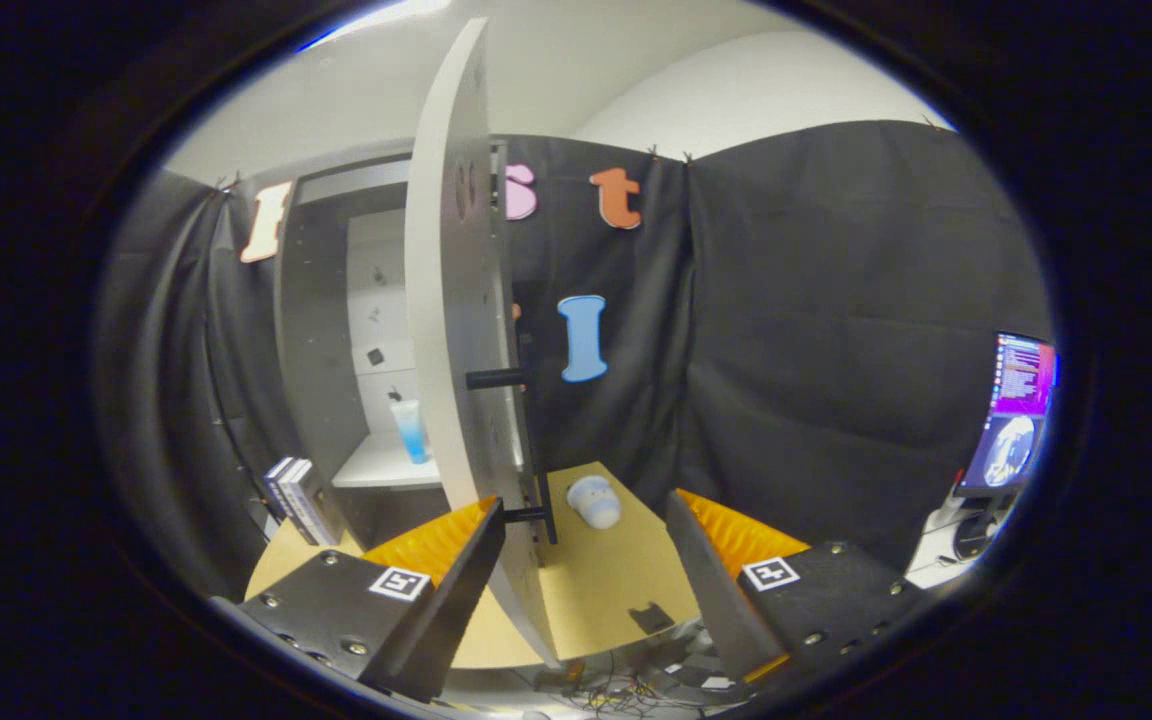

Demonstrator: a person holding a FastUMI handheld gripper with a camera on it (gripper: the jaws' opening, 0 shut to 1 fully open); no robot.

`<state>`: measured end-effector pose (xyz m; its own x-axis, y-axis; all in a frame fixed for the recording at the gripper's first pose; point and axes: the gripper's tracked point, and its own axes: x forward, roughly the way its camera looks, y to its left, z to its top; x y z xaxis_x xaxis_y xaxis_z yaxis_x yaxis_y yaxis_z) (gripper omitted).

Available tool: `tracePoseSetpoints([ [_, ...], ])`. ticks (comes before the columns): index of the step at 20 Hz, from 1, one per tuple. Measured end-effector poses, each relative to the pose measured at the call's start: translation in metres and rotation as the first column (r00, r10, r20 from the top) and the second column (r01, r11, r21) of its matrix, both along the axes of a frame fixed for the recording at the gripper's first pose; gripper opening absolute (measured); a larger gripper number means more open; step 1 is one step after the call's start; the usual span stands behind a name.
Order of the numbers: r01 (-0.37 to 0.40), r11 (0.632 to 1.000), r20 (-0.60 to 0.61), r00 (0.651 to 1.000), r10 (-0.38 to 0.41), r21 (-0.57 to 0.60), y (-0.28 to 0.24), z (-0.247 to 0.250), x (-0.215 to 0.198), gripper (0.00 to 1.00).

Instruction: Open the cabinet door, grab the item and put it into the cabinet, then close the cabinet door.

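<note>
Left to right: books [294,497] stand on the table [616,590] beside the cabinet [321,330]; a bottle [410,430] sits on the cabinet shelf [381,465]. The door [451,300] stands open, edge-on, its lower edge and handle [534,440] between the spread fingers of the gripper [584,545], which grip nothing. A pale item [594,500] lies on the table just beyond the door; a monitor [1016,410] is far right.

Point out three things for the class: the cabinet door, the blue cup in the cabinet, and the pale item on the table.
Cabinet door [446,300]: gripper view, on its open panel face.
Blue cup [410,432]: gripper view, on its body, standing on the shelf.
Pale item [594,500]: gripper view, on its rounded top, beyond the open fingers.
</note>
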<state>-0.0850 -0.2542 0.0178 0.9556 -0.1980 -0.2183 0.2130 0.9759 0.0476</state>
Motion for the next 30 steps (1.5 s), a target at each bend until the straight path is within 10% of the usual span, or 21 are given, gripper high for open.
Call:
tracePoseSetpoints([
  [13, -0.375, 0.927, 0.053, 0.926, 0.373, 0.019, 0.158, -0.017, 0.062, 0.98],
  [30, -0.498, 0.864, 0.099, 0.858, 0.503, -0.075, 0.277, -0.024, 0.189, 0.99],
])
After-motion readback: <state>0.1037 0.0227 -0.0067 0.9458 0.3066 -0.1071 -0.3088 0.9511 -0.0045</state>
